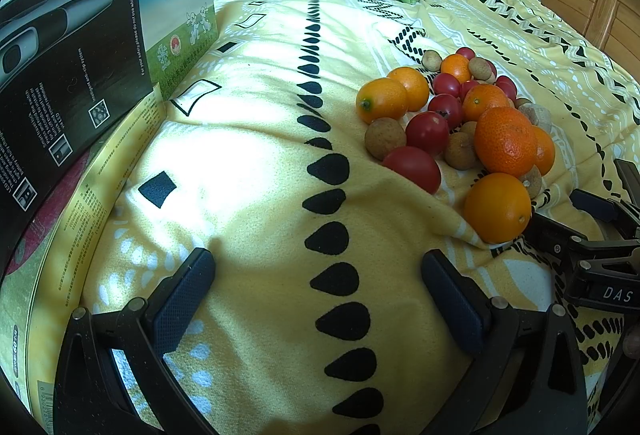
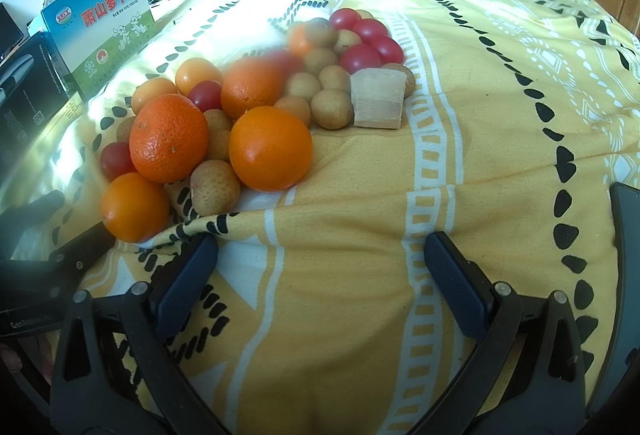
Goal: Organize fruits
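Fruit pile (image 1: 460, 123) on yellow patterned blanket (image 1: 256, 163), left wrist view: oranges, red tomatoes and small brown longan-like fruit heaped together, ahead and to the right of left gripper (image 1: 318, 299), jaws wide and empty over bare cloth. Nearest item: smooth orange (image 1: 498, 207) at pile's near end, just beside right gripper's black frame (image 1: 600, 259), lettered "DAS". Along blanket's left edge: black box (image 1: 68, 75) printed "For your safety, please do not use while charging"; blue-green carton (image 1: 180, 3) with red Chinese lettering, not read with confidence. Right wrist view: same pile (image 2: 248, 103) ahead and to the left of right gripper (image 2: 322, 287), jaws likewise wide, nothing held. Closest to its left finger: smooth orange (image 2: 134, 207) and pale speckled fruit (image 2: 216, 187), both just beyond the fingertip. Tan cut block (image 2: 378, 99) at pile's right side. Judged nearer to the pile: right gripper. Partial "GenRobot" marking on left gripper's body (image 2: 36, 319).
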A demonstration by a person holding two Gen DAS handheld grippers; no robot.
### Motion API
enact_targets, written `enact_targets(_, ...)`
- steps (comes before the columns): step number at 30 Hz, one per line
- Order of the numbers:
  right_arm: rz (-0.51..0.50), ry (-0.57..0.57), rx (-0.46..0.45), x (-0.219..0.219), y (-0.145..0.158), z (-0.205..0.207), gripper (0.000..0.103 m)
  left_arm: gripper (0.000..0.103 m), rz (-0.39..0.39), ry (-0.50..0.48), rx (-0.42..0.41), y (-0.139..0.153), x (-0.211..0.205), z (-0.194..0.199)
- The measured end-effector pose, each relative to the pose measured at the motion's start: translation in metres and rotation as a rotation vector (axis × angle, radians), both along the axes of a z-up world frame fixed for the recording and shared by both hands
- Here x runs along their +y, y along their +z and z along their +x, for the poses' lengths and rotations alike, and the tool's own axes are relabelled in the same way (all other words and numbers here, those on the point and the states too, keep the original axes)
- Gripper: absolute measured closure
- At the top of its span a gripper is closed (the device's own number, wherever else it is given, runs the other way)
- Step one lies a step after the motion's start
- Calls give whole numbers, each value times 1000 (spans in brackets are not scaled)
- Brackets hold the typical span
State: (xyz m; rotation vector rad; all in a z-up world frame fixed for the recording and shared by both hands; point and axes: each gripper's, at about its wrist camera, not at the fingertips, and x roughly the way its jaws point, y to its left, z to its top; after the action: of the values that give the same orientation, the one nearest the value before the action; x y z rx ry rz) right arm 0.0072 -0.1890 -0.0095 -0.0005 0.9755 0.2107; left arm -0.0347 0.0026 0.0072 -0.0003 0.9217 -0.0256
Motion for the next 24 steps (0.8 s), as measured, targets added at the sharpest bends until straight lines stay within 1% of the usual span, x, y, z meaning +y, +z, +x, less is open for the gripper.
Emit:
enact_targets(17,0,0,0,0,0,0,0,0,0,-1,1,0,0,0)
enact_targets(20,0,0,0,0,0,0,0,0,0,-1,12,1,1,2)
enact_targets(23,1,0,0,0,0,1,0,4,-22,-29,26,10,1,3)
enact_targets(24,1,0,0,1,0,1,0,5,-31,-49,7,18,0,0)
